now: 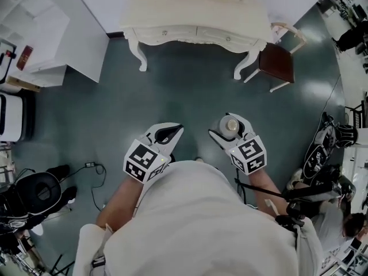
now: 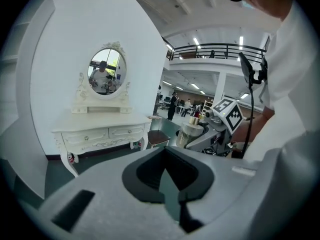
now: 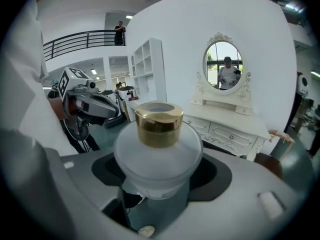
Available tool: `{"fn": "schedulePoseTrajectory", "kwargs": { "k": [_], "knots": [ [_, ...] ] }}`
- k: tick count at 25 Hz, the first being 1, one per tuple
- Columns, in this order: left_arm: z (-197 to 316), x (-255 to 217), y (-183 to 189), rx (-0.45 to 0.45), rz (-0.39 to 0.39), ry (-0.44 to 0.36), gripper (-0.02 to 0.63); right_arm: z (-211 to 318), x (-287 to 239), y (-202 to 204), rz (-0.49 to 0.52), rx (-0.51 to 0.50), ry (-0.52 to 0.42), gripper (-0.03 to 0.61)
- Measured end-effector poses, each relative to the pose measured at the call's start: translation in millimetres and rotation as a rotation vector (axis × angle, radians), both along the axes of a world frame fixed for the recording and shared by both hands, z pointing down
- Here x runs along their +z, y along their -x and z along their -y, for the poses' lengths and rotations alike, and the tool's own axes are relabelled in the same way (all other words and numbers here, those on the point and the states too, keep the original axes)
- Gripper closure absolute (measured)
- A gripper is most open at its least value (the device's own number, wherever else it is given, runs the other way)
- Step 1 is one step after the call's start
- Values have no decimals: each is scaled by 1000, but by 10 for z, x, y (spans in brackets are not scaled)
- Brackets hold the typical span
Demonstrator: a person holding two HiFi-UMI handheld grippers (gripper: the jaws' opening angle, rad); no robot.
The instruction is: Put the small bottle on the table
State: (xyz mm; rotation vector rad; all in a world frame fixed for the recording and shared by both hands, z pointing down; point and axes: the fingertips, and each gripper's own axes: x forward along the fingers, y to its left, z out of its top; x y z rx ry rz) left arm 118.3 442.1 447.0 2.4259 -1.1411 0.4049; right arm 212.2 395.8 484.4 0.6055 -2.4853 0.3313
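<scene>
The small bottle point(image 1: 232, 125) is frosted white with a gold cap, and it sits upright between the jaws of my right gripper point(image 1: 228, 122). In the right gripper view the small bottle point(image 3: 159, 151) fills the middle, and the right gripper point(image 3: 161, 160) is shut on its round body. My left gripper point(image 1: 172, 132) hangs beside it at the same height, shut and holding nothing. In the left gripper view the left gripper point(image 2: 164, 151) shows its tips together around an empty dark hollow, with the bottle point(image 2: 189, 133) off to the right. The white dressing table point(image 1: 195, 16) stands well ahead across the floor.
A dark-seated chair point(image 1: 276, 62) stands at the table's right end. An oval mirror point(image 2: 106, 71) rises from the table's back. White shelves point(image 1: 34, 27) stand at the left. Black gear and cables point(image 1: 34, 191) lie at floor left, and more equipment point(image 1: 325, 148) sits at the right.
</scene>
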Motion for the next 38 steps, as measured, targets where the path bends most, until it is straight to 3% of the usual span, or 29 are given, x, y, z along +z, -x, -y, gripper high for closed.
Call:
{"fn": "schedulePoseTrajectory", "kwargs": {
  "k": [10, 14, 23, 38],
  "knots": [
    [765, -129, 1374, 114, 11, -39, 611, 755, -302, 1262, 32, 120, -31, 244],
    [964, -41, 1679, 123, 4, -24, 611, 905, -320, 1517, 31, 148, -27, 244],
    [1487, -58, 1753, 135, -7, -33, 611, 1418, -282, 1578, 8, 167, -13, 244],
    [3664, -351, 1419, 95, 67, -24, 611, 3793, -438, 1321, 28, 96, -82, 244]
  ]
}}
